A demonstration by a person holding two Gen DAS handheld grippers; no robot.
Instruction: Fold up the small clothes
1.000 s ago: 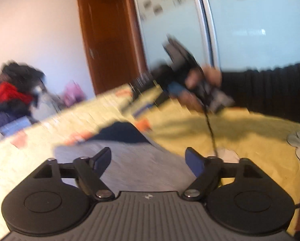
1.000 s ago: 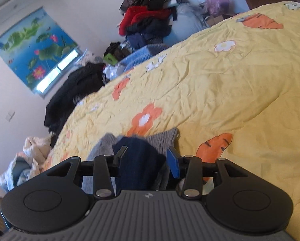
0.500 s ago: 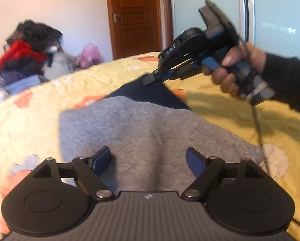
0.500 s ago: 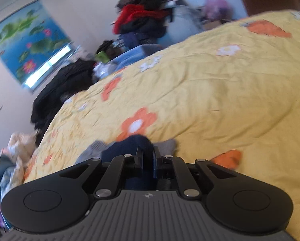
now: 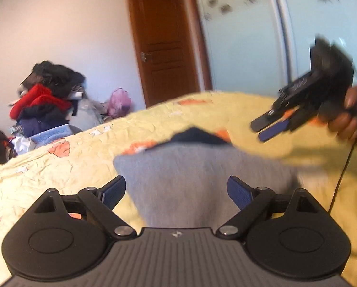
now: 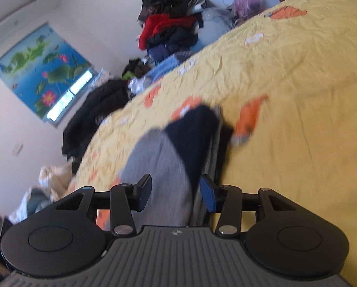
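Note:
A small grey garment [image 5: 178, 181] with a navy end [image 5: 197, 136] lies on the yellow flowered bedspread [image 5: 59, 167]. My left gripper [image 5: 177, 189] is open just above its near part, holding nothing. My right gripper [image 5: 264, 129] hovers in the air to the right of the navy end, jaws open and empty. In the right wrist view the right gripper [image 6: 176, 191] is open over the grey garment [image 6: 159, 167], whose navy end [image 6: 195, 131] lies folded over beside an edge of stacked layers.
A pile of red, black and blue clothes [image 5: 42, 100] stands beyond the bed's far left side. A brown door [image 5: 164, 45] and a glass wardrobe [image 5: 262, 31] are behind the bed. Dark clothes [image 6: 94, 110] lie off the bed's far edge under a lotus blind [image 6: 42, 69].
The right gripper was shut on the navy end half a second ago; it has opened, let go and lifted away to the right. The left gripper stays open over the grey part.

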